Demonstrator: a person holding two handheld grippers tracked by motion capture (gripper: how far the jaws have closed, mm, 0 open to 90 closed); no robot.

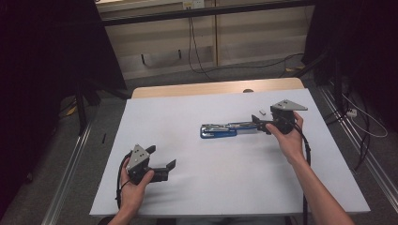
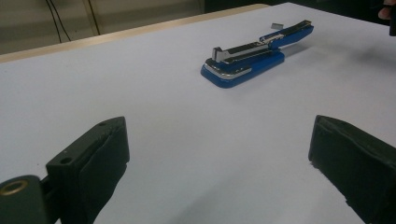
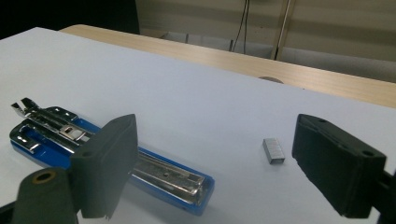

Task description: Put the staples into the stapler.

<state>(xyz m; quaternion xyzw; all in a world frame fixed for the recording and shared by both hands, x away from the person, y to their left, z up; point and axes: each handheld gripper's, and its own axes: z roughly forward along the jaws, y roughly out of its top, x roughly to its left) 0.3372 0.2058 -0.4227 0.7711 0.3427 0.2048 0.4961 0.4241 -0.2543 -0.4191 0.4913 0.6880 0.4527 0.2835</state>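
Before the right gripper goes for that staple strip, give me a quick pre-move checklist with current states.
1. Right gripper open: ok, jaws wide apart.
2. Staple strip lying free on the white table: ok, apart from the stapler.
3. Strip between the right jaws: not ok, it lies ahead of them, near one jaw.
4. Blue stapler opened out flat, magazine exposed: ok.
5. Left gripper open and away from the stapler: ok.
6. Magazine empty of staples: cannot tell.

Stapler: middle hidden behind the near jaw, lower left of the right gripper view; staple strip too small to resolve.
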